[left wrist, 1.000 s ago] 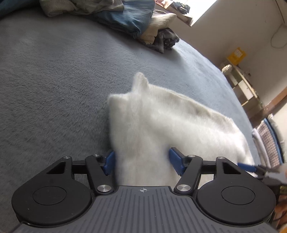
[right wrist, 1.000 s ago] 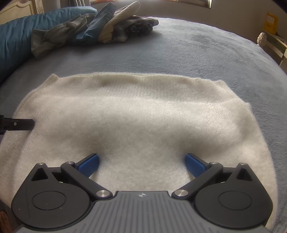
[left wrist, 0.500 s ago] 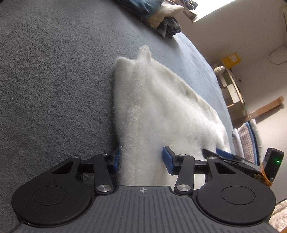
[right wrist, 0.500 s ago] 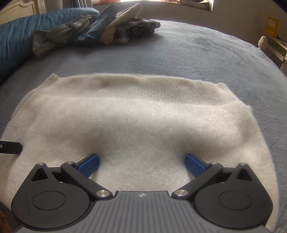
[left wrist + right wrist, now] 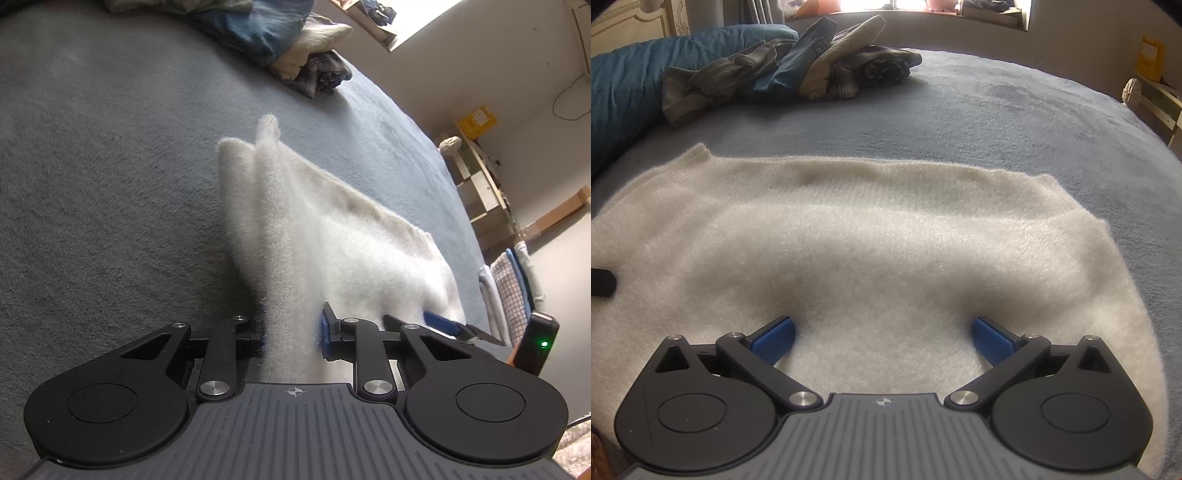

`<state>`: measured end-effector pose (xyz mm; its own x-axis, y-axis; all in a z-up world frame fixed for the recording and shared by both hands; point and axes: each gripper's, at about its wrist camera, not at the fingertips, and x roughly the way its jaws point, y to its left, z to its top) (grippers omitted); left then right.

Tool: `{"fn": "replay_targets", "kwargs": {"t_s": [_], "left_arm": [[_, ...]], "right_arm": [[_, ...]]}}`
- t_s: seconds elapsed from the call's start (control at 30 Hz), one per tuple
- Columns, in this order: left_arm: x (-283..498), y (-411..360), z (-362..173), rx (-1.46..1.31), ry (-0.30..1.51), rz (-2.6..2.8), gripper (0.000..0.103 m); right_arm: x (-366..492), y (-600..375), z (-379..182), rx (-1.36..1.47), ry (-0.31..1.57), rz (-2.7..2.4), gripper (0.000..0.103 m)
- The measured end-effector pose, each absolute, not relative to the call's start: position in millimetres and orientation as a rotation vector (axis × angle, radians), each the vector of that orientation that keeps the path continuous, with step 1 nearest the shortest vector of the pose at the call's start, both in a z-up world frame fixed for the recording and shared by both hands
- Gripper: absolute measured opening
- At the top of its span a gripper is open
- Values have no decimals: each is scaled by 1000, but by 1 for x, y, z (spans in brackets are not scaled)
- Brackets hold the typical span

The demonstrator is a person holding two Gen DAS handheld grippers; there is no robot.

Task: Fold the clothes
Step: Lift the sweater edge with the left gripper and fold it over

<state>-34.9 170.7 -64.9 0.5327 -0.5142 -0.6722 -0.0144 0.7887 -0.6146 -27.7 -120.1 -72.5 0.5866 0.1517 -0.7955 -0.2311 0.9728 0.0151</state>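
White sweater [image 5: 886,236] flat on bed [image 5: 1015,110], right tongs [image 5: 882,338] spread above

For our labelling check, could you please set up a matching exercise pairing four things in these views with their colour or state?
Things:
1. white sweater
2. left gripper
3. right gripper
4. clothes pile

States:
A. jaws wide open over fabric
B. unfolded heap at the bed's far side
C. closing on a raised fold
D. spread on the grey blanket, one edge lifted

Pairs: 1-D, 2-C, 3-A, 4-B
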Motion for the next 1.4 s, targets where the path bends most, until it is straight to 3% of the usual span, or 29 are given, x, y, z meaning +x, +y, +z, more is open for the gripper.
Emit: {"fn": "replay_targets", "kwargs": {"t_s": [0.83, 1.4], "left_arm": [[-13, 92, 18, -432, 1004, -377, 22], [-10, 35, 37, -380, 964, -444, 22]], "right_arm": [[-40, -127, -76, -107, 833, 276, 103], [-43, -139, -74, -75, 832, 326, 103]]}}
